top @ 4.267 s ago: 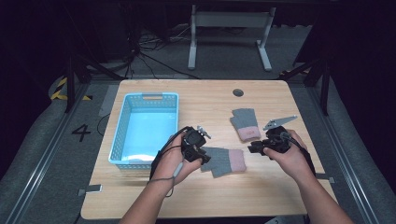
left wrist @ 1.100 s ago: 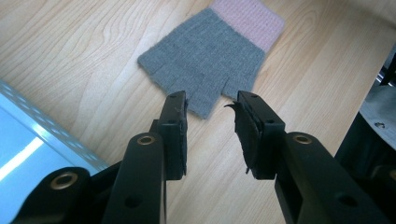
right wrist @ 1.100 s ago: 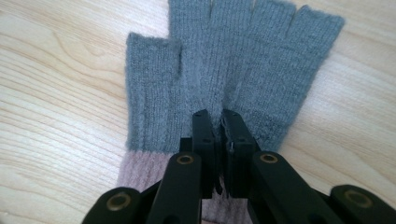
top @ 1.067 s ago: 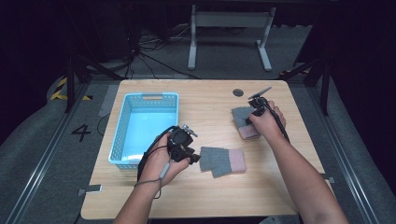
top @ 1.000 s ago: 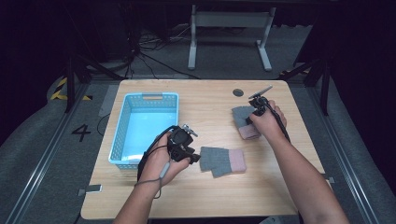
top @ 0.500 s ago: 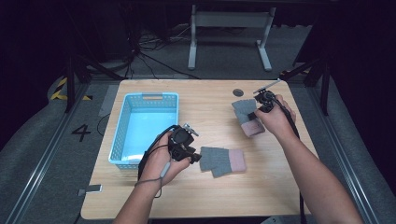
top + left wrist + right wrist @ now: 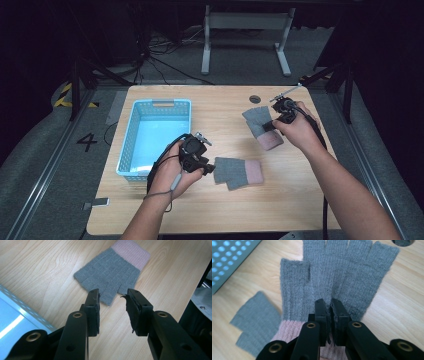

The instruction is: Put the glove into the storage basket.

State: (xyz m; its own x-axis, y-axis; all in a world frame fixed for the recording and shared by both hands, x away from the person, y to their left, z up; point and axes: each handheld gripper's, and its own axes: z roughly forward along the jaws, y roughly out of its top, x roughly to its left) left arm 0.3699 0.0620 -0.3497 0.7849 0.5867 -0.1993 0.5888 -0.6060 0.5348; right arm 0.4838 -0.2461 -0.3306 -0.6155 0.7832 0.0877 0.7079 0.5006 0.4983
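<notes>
The right hand-held gripper (image 7: 272, 121) sits on the far glove (image 7: 262, 127), at the right side of the table (image 7: 225, 210). Seen in the right gripper view, its jaws are pinched nearly together on a ridge of grey knit in the middle of that glove (image 7: 342, 272), just above the pink cuff. The left hand-held gripper (image 7: 112, 307) waits with its jaws standing apart, tips just short of the near glove (image 7: 112, 272), which lies flat on the wood near the person, its pink cuff pointing away from the blue basket (image 7: 131, 150).

The step in hand looks like picking up the far glove, likely to bring it to the basket or to its mate. To do it well, the pinch should hold a full fold of fabric, not just a few loose threads, so it is worth checking that the knit stays bunched between the jaws as the lift begins. A slow, straight rise lets the cuff and fingers peel off the table without snagging. The left side should hold off closing until its jaws straddle the edge of the near glove.
</notes>
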